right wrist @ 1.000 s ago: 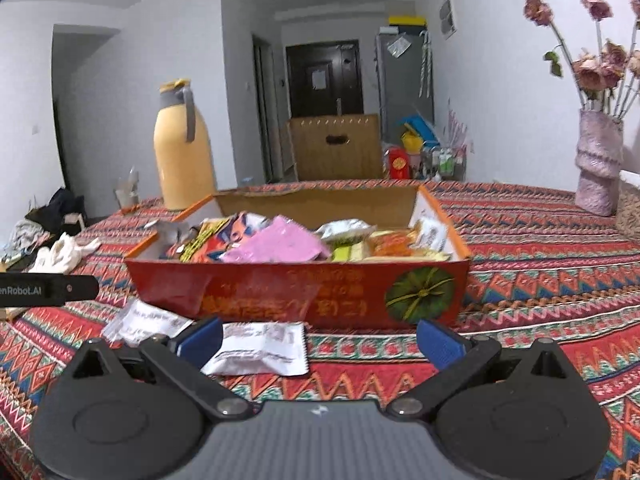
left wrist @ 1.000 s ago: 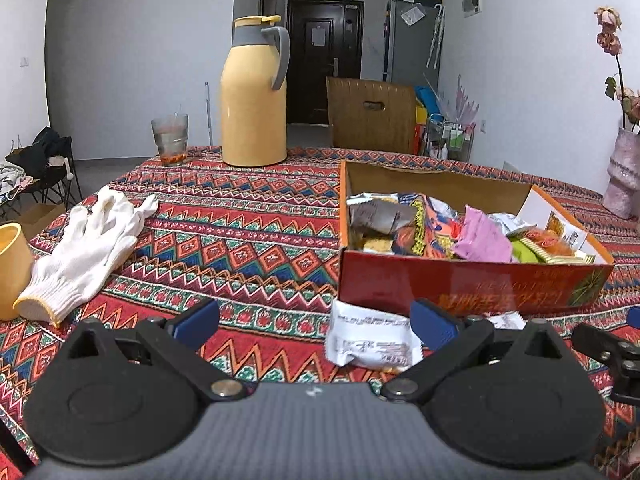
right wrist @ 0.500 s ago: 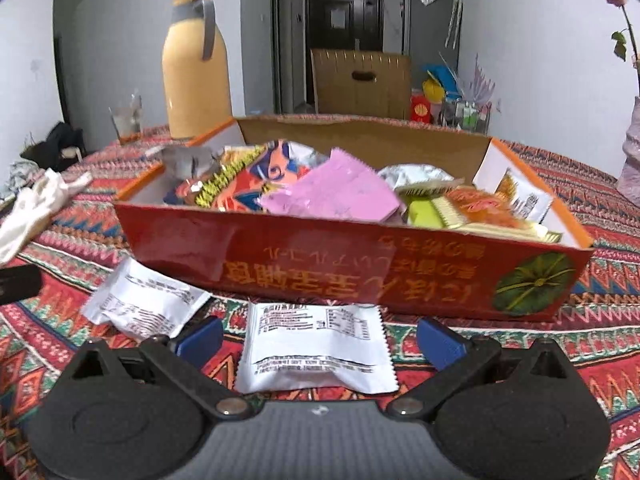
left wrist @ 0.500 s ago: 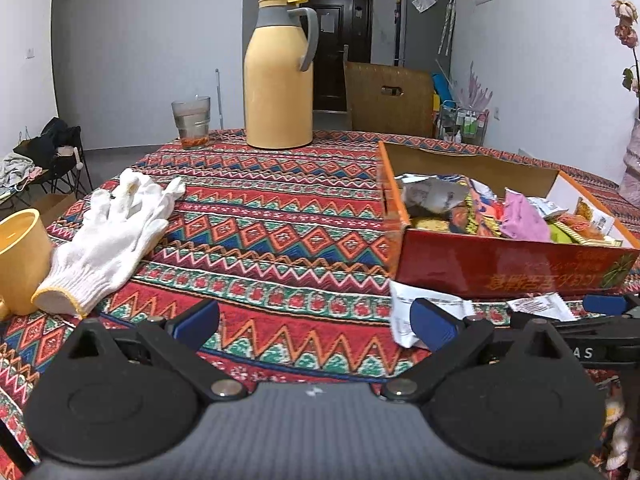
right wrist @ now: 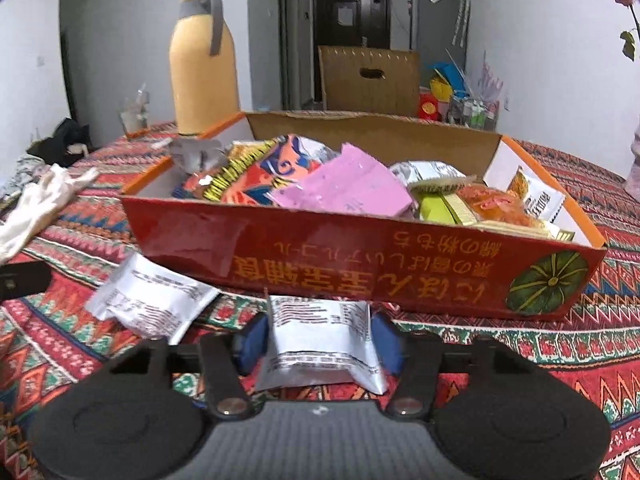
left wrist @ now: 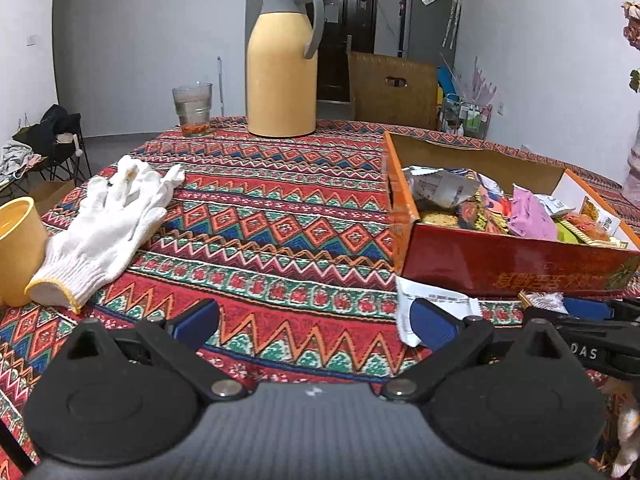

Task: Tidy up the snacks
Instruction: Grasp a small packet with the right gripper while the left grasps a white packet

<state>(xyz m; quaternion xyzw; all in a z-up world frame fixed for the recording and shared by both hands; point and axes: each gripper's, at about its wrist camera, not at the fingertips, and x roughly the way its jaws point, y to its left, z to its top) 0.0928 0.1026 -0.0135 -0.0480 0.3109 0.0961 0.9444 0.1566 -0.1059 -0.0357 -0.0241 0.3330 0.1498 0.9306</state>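
**Packet between closing tongs, a second still loose by the box**

Left wrist view: the left tongs (left wrist: pixel 314 322) stand wide apart over the patterned tabletop (left wrist: pixel 260 216) with nothing between them. At lower right one white packet (left wrist: pixel 434 306) lies just in front of the red snack box (left wrist: pixel 508 270), partly hidden behind the blue pad. If these tongs reach for it while the right tongs work just beside it, the two could knock together or push the packet under the box wall. Counted here: one yellow thermos (left wrist: pixel 282 66), one glass (left wrist: pixel 192 108), one white glove (left wrist: pixel 106 230), one yellow cup (left wrist: pixel 18 250), one box.

Right wrist view: the right tongs (right wrist: pixel 320 338) are closing on a white snack packet (right wrist: pixel 320 340) at lower centre, its sides bowed against the blue pads (right wrist: pixel 252 338). The wrapper looks slick and puffy, so I judge it could squirt out or crush its contents, or catch the box's near wall when lifted. Two loose packets on the tabletop: the gripped one and another (right wrist: pixel 150 298) at left. The box holds a heap of wrappers, too overlapped to count.
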